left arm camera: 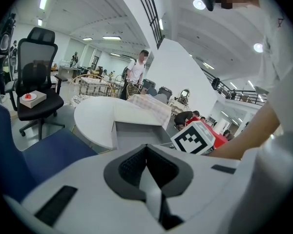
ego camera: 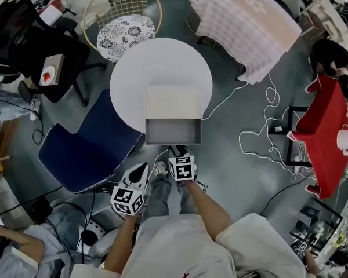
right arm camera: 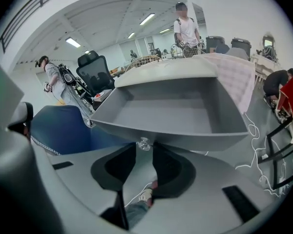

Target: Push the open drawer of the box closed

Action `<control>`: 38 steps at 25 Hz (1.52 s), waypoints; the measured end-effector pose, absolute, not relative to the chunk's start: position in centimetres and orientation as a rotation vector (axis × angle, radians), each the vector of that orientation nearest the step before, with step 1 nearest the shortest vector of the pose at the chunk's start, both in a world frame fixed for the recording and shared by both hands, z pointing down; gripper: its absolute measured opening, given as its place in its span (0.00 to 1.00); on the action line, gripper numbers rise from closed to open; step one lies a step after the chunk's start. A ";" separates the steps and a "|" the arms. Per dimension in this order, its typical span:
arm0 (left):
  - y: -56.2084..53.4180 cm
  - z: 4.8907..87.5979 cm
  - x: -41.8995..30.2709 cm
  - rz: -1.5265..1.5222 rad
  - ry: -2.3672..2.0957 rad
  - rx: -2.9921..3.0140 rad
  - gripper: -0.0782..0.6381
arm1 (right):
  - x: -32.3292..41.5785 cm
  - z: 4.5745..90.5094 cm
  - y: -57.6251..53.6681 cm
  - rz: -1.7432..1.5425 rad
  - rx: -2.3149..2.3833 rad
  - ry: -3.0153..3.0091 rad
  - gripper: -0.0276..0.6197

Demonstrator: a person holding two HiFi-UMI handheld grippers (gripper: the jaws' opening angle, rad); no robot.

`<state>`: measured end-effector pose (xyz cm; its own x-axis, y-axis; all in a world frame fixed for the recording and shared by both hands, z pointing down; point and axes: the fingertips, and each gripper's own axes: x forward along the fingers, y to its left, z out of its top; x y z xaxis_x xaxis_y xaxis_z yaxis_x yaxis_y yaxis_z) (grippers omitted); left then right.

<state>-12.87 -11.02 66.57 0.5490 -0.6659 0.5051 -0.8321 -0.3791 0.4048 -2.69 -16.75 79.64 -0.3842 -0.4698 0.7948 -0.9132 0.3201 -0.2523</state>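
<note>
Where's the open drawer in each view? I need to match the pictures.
Head view: drawer at centre, jutting off the round table's near edge.
Left gripper view: small, just below centre.
Right gripper view: fills the upper middle.
Shared landmark: blue chair, left of the drawer in all three.

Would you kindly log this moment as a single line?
drawer: open | right gripper: jaws apart, at knob | left gripper: shut, away from drawer
</note>
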 end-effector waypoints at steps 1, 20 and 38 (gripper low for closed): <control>-11.0 66.7 -13.0 0.344 -1.201 2.153 0.13 | -2.8 79.7 -16.8 0.939 1.216 -1.979 0.20; -11.3 66.5 -12.9 0.325 -1.205 2.148 0.13 | -2.6 78.7 -17.0 0.930 1.227 -1.940 0.16; -9.9 67.4 -14.3 0.323 -1.227 2.102 0.13 | -2.5 78.8 -23.0 0.896 1.270 -1.957 0.16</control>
